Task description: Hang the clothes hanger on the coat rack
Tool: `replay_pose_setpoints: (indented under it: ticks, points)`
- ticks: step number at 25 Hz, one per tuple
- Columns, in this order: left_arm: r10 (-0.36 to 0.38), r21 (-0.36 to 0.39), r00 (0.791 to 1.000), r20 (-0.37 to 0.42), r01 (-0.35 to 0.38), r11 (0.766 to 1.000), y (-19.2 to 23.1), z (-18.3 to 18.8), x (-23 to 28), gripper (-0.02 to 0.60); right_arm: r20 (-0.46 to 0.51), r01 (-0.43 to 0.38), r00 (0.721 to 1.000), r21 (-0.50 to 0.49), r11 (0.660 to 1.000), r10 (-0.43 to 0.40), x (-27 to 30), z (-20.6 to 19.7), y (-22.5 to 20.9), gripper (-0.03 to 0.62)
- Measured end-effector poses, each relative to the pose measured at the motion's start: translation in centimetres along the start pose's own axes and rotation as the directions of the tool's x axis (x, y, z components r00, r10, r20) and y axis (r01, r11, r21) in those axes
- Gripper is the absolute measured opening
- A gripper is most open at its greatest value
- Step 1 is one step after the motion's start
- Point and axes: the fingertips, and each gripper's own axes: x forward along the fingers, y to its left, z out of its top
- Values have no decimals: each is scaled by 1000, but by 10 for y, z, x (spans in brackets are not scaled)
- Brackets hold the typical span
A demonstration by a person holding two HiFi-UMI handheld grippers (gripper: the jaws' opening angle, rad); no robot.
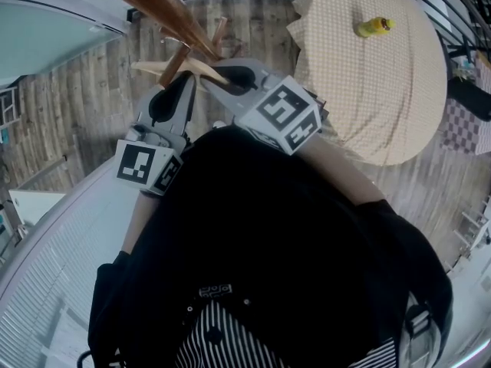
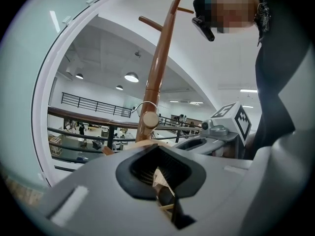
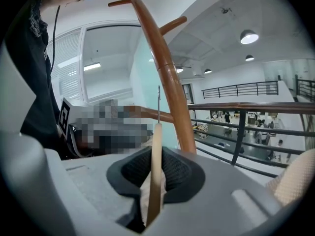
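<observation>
The light wooden clothes hanger (image 1: 182,67) is held between both grippers just under the brown coat rack (image 1: 165,6). My left gripper (image 1: 179,83) is shut on one end of the hanger (image 2: 161,180). My right gripper (image 1: 219,79) is shut on the hanger's wooden bar (image 3: 156,171), which shows edge-on. In the left gripper view the metal hook (image 2: 143,105) curves beside a round peg end (image 2: 150,119) on the rack's pole (image 2: 160,68). In the right gripper view the hook's wire (image 3: 158,104) stands upright just in front of the pole (image 3: 170,77).
A round table with a checked cloth (image 1: 383,90) stands at the right, with a yellow object (image 1: 374,27) on it. A railing (image 3: 246,106) runs behind the rack. A curved white wall (image 1: 46,236) lies at the left. The person's dark clothing (image 1: 261,244) fills the lower head view.
</observation>
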Motion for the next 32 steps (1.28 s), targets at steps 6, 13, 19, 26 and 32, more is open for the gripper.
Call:
replay_pose_setpoints:
  ticks: [6, 13, 19, 26, 32]
  points:
    - [-12, -4, 1000, -9, 12, 1000, 3, -3, 7, 3, -20, 1, 1000, 10, 1000, 0, 4, -6, -8, 60]
    - [-25, -8, 1000, -9, 25, 1000, -1, -3, 16, 3, -51, 8, 999, 10, 1000, -7, 2, -16, -15, 60]
    - [-21, -15, 1000, -13, 21, 1000, 2, -6, 16, 3, -72, -14, 997, 49, 999, 18, 9, -28, -15, 60]
    - [-6, -19, 1000, -13, 6, 1000, 2, -8, 13, 3, -102, -8, 995, 43, 999, 12, 11, -37, -19, 60]
    - [11, -35, 1000, 0, -11, 999, 7, -11, 7, 3, -106, 9, 994, 39, 999, -5, 17, -42, -22, 60]
